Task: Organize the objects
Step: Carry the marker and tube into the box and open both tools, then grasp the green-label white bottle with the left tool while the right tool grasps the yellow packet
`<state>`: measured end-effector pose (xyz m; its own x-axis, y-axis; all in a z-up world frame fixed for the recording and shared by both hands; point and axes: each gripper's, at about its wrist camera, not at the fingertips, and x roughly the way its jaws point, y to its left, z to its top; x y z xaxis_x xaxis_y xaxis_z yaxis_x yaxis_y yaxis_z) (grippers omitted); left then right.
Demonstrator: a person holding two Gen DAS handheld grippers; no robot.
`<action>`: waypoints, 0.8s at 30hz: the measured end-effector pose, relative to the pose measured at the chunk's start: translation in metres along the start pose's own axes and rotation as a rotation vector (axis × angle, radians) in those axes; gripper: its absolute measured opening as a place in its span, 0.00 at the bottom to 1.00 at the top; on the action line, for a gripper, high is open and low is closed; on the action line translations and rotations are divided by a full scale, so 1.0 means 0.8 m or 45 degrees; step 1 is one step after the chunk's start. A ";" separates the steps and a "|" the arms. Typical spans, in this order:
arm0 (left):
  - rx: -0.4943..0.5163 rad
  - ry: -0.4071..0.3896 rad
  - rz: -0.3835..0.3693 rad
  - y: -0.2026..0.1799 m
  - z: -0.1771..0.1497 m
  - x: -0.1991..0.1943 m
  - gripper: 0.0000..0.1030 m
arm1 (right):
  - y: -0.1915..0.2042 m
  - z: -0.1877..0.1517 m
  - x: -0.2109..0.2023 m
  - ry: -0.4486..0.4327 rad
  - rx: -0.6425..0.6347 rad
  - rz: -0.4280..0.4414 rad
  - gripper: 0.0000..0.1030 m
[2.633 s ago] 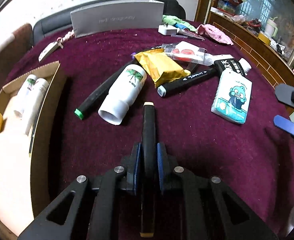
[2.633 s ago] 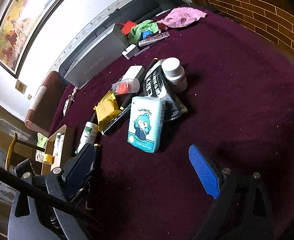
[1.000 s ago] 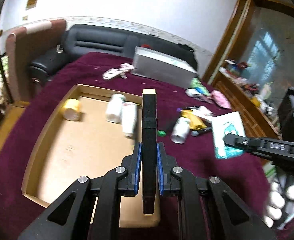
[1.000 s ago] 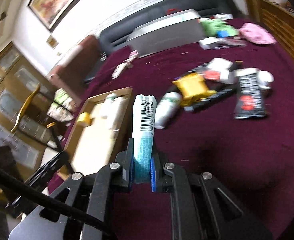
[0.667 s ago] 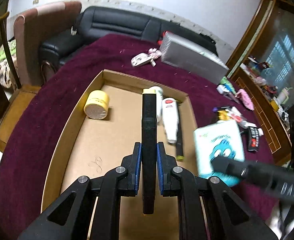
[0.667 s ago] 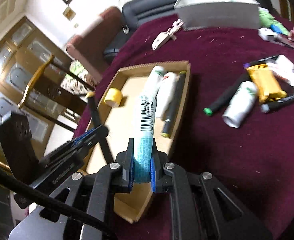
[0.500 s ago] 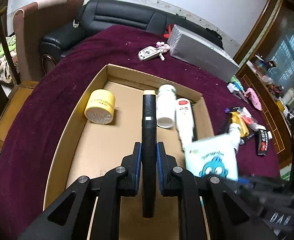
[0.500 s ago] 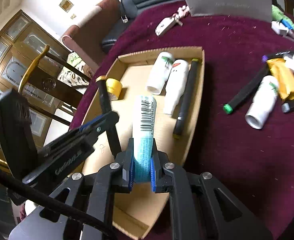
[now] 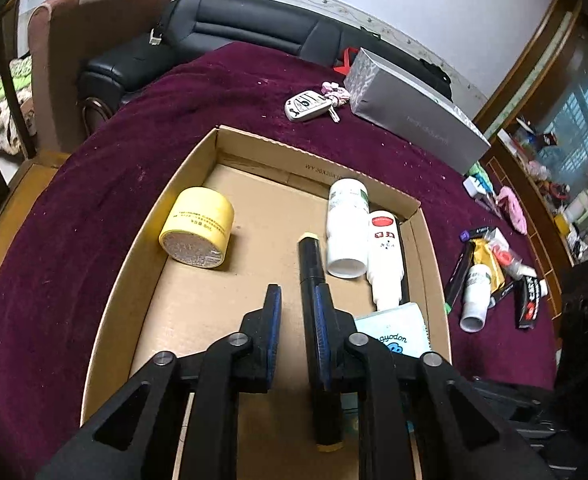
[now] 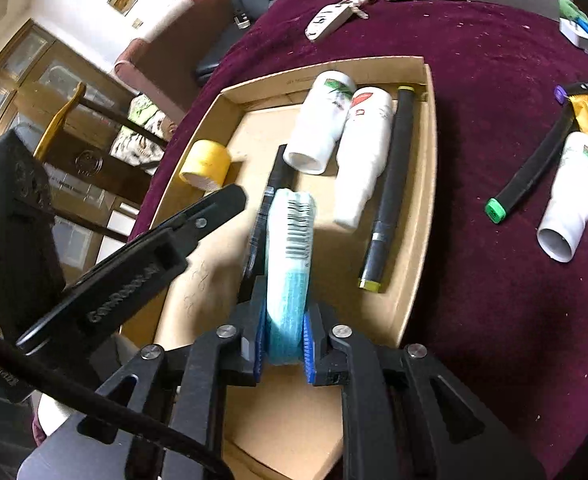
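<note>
A shallow cardboard box point(image 9: 134, 248) lies on the maroon cloth. My left gripper point(image 9: 296, 294) hovers low over the box floor with its jaws opening. A black marker with a cream cap point(image 9: 310, 260) stands between them, leaning on the right pad, with a gap on its left. My right gripper point(image 10: 284, 336) is over the same box, jaws opening. A pale blue tissue pack point(image 10: 290, 264) is still touching both pads, and its top is blurred. The same tissue pack point(image 9: 394, 332) shows right of the left gripper.
Inside the box lie a yellow tape roll point(image 9: 198, 228), two white bottles point(image 9: 346, 228) point(image 9: 386, 256) and another black marker point(image 10: 390, 184). Right of the box lie a green-capped marker point(image 10: 530, 176), a white bottle point(image 10: 570, 196) and packets. A key fob point(image 9: 306, 104) and grey carton point(image 9: 414, 120) sit behind.
Both grippers came from the cloth to above the box and sank into it. The left jaws have parted from the marker. The right jaws have widened slightly around the tissue pack.
</note>
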<state>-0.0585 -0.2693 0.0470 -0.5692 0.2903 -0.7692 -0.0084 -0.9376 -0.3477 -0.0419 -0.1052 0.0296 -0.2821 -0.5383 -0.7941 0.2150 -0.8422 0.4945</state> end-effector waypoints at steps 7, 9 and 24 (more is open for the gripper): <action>-0.063 -0.008 -0.056 0.000 -0.001 -0.019 0.28 | -0.007 0.001 -0.025 -0.078 0.003 -0.035 0.43; -0.063 -0.023 -0.053 -0.006 -0.001 -0.030 0.28 | -0.009 0.000 -0.041 -0.107 0.003 -0.030 0.43; 0.234 0.038 -0.131 -0.179 -0.031 -0.020 0.39 | -0.110 -0.044 -0.255 -0.670 0.058 -0.285 0.78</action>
<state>-0.0278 -0.1346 0.0958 -0.5330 0.3896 -0.7511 -0.2164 -0.9209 -0.3241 0.0299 0.0801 0.1354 -0.7459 -0.2802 -0.6042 0.0592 -0.9315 0.3589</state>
